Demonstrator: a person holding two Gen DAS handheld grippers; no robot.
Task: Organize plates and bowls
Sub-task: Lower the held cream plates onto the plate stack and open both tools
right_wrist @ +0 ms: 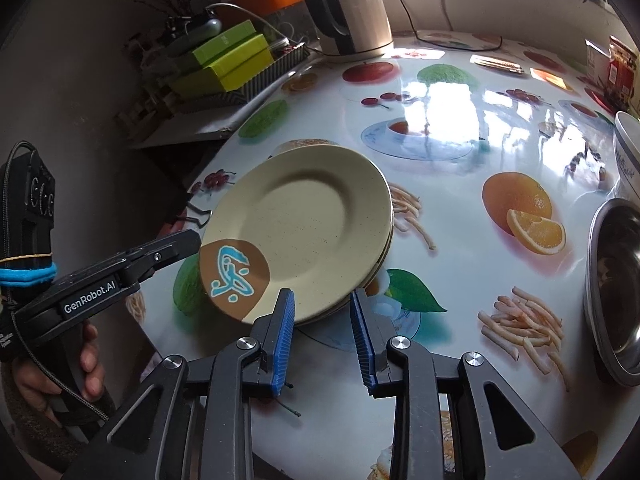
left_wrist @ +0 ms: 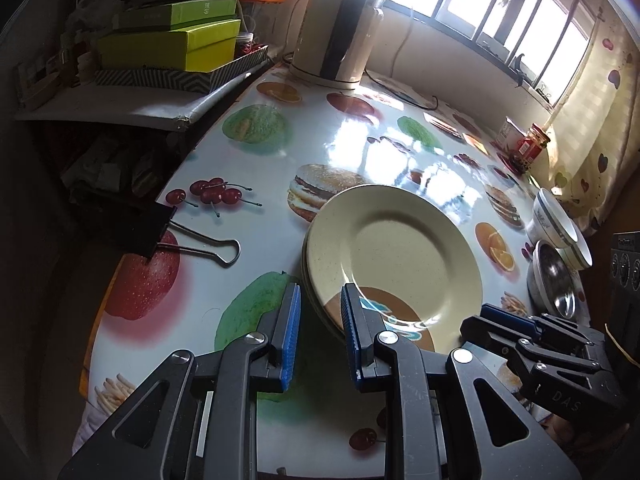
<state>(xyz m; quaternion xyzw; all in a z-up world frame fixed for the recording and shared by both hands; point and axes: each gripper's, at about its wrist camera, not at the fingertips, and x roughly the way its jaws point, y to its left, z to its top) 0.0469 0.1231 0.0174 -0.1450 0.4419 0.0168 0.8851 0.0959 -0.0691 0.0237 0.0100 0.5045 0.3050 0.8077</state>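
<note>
With both my left tongs (left_wrist: 320, 336) and right tongs (right_wrist: 322, 336) gaping at the stacked cream ceramic plates (right_wrist: 304, 228), I judge stacking done; bowls next.

Plate stack (right_wrist: 304, 224) blocks centre — bowls (left_wrist: 560, 240) crowd right; kettle (left_wrist: 340, 24) behind.

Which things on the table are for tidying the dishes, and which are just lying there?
For the job:
- stack of cream plates
- white bowls
- steel bowl
- left gripper and right gripper, both open at the stack's edge

Just lying about:
- binder clip
- electric kettle
- green boxes
- red jar
</note>
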